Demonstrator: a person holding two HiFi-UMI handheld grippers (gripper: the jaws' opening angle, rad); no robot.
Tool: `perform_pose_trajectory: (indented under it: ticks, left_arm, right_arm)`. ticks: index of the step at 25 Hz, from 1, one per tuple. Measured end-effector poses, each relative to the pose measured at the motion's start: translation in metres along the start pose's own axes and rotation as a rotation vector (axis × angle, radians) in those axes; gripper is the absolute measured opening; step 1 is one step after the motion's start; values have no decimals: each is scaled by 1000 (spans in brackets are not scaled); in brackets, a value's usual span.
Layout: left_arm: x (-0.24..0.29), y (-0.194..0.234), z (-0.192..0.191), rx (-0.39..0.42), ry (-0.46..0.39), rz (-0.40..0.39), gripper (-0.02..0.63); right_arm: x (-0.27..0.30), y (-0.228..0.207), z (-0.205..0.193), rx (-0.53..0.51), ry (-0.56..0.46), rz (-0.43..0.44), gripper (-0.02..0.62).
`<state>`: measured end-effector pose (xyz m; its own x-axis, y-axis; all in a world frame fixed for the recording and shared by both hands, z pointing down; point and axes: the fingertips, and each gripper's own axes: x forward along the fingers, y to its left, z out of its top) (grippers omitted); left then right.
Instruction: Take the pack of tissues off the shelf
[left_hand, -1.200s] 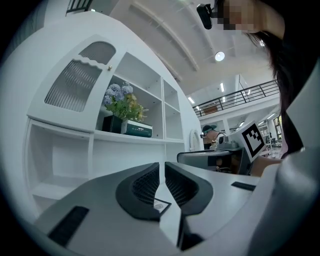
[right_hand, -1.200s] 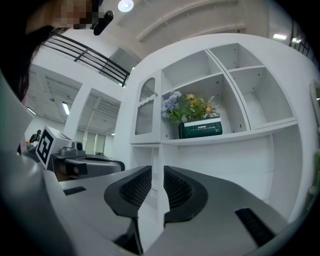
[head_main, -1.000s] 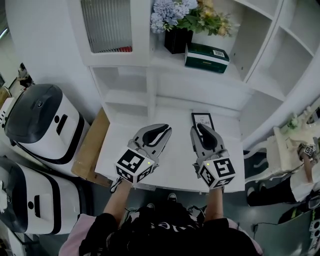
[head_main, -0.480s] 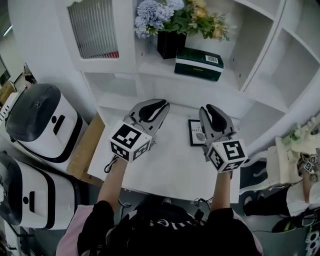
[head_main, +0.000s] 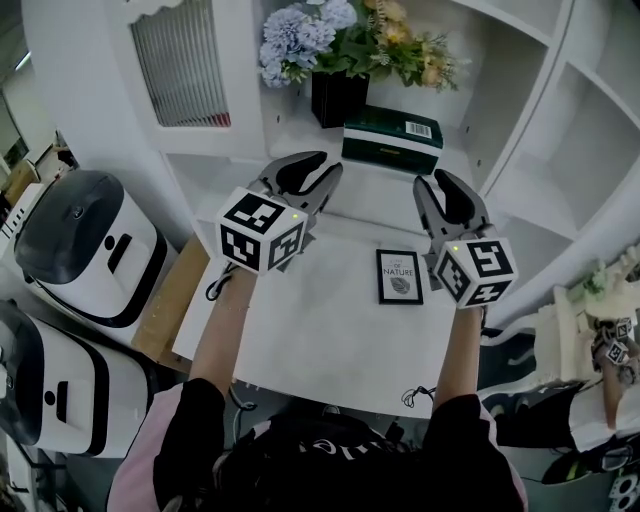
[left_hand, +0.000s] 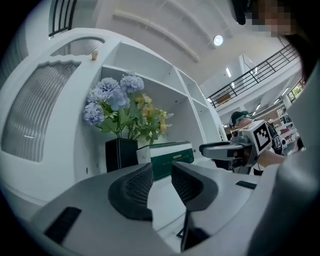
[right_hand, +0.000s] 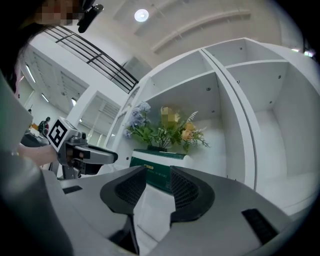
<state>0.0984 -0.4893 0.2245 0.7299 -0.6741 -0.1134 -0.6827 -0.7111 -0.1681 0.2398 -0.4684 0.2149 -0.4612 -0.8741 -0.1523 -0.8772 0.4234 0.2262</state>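
The pack of tissues (head_main: 392, 140) is a dark green box with a white side. It lies on the white shelf (head_main: 300, 128) beside a black vase (head_main: 335, 95) of flowers. Both grippers are raised in front of that shelf, short of the pack. My left gripper (head_main: 310, 165) is to the pack's left and my right gripper (head_main: 443, 185) just below its right end. Both sets of jaws are opening with nothing between them. In the left gripper view the pack (left_hand: 172, 157) lies beyond the gripper (left_hand: 162, 172). In the right gripper view the pack (right_hand: 156, 170) shows through the gripper's (right_hand: 158, 176) gap.
A small framed card (head_main: 399, 276) lies on the white table (head_main: 320, 340) below the grippers. Shelf uprights and more compartments (head_main: 590, 110) stand to the right. Two white and black machines (head_main: 80, 240) and a cardboard sheet (head_main: 175, 300) sit at the left.
Both grippers have risen from over the table toward the shelf with the tissue pack. Their jaws, together before, now stand parted.
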Motion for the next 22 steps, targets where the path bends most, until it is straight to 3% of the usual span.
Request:
perform_pose_trajectory:
  ticks: [4, 9, 17, 22]
  left_arm:
    - [22, 10, 4, 2, 41, -12, 135]
    - [36, 21, 3, -50, 86, 4, 158]
    - [54, 19, 5, -146, 125, -75, 209]
    - [67, 13, 2, -249, 111, -122, 209]
  right_arm:
    - [12, -17, 7, 43, 2, -19, 195]
    - [26, -30, 6, 122, 36, -19, 221]
    - [39, -34, 1, 106, 104, 8, 224]
    - [40, -36, 0, 69, 117, -26, 222]
